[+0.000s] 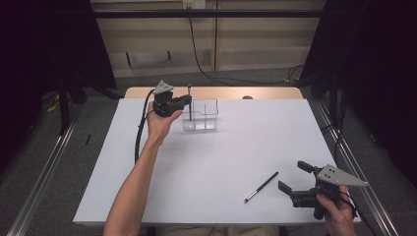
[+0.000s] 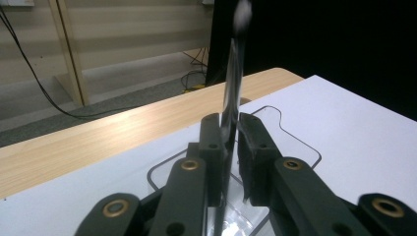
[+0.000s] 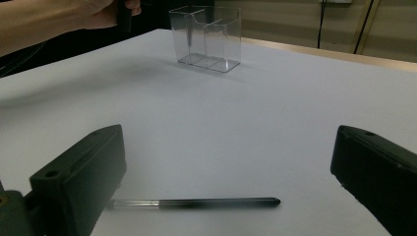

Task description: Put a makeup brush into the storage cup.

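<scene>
Here the left gripper (image 1: pixel 188 101) is clenching an upright brush (image 2: pixel 233 93) over the clear organizer (image 1: pixel 206 114), its lower end dipping into the near-left compartment. The right gripper (image 1: pixel 292 176), jaws spread wide, is hovering beside the second brush (image 1: pixel 261 187), well nearer the person. A tilted release could be tipping this light organizer.

White table top (image 1: pixel 206 162) centre frame, wood edge (image 1: pixel 265 93) at far side. Grey floor (image 1: pixel 93 132) around. Beige wall panels (image 1: pixel 255 39) top centre, black cable (image 1: pixel 196 54) trailing. Dark drapes, possibly curtains (image 1: pixel 39 49), upper left and right.
</scene>
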Action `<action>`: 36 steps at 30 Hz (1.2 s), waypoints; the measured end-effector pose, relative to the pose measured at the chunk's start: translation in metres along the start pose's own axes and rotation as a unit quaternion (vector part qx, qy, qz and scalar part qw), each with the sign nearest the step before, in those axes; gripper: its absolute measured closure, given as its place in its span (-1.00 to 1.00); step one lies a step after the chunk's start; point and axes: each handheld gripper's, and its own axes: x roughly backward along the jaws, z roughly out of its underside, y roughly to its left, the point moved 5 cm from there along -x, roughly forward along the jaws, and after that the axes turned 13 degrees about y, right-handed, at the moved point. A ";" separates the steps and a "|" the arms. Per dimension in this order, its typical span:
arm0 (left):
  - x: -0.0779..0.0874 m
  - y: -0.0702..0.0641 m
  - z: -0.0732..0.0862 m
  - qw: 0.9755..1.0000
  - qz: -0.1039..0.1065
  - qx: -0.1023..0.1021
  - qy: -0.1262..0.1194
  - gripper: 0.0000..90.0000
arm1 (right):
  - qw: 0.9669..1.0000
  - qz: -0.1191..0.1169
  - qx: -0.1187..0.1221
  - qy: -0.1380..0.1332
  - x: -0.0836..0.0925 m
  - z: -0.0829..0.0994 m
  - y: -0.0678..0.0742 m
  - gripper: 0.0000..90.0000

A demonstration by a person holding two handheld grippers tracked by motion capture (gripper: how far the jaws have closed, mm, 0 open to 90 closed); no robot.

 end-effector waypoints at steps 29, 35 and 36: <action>0.013 0.010 0.004 0.999 -0.044 0.021 -0.009 -0.82 | 1.000 -0.002 0.000 0.001 -0.001 0.000 0.001 -1.00; 0.018 0.009 0.006 0.999 -0.037 0.021 -0.016 -0.91 | 1.000 -0.002 -0.001 0.001 -0.001 0.000 0.001 -1.00; 0.019 0.008 0.006 0.999 -0.036 0.022 -0.017 -0.91 | 1.000 -0.002 -0.001 0.001 -0.001 0.000 0.001 -1.00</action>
